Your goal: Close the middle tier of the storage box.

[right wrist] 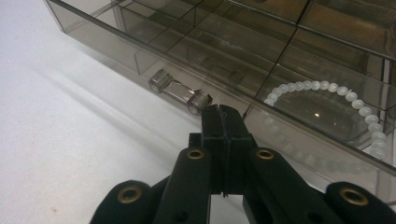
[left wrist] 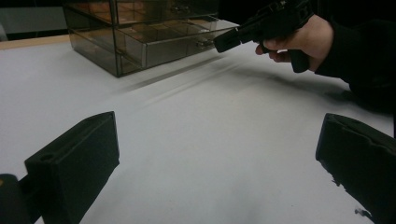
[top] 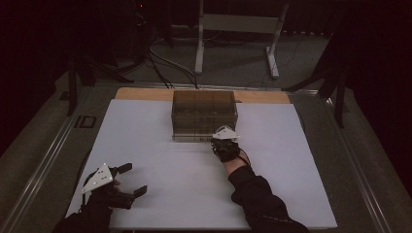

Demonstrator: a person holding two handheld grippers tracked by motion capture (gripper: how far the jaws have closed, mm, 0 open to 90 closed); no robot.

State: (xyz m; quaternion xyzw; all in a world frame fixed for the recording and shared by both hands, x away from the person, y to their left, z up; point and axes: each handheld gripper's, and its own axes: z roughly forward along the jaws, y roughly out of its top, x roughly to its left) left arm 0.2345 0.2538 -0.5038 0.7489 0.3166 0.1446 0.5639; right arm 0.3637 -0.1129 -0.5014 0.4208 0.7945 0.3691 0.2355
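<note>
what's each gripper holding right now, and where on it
Nothing. The right gripper is shut empty beside the drawer handle; the left gripper is open over bare table.

The room is dimly lit, its far side lost in darkness. A white sheet [top: 160, 145] is laid over the tabletop [top: 141, 93], whose wooden far edge is left bare. Beyond, a grey floor [top: 233, 68] is crossed by cables [top: 163, 60], and a pale metal stand [top: 238, 29] is set there.
</note>
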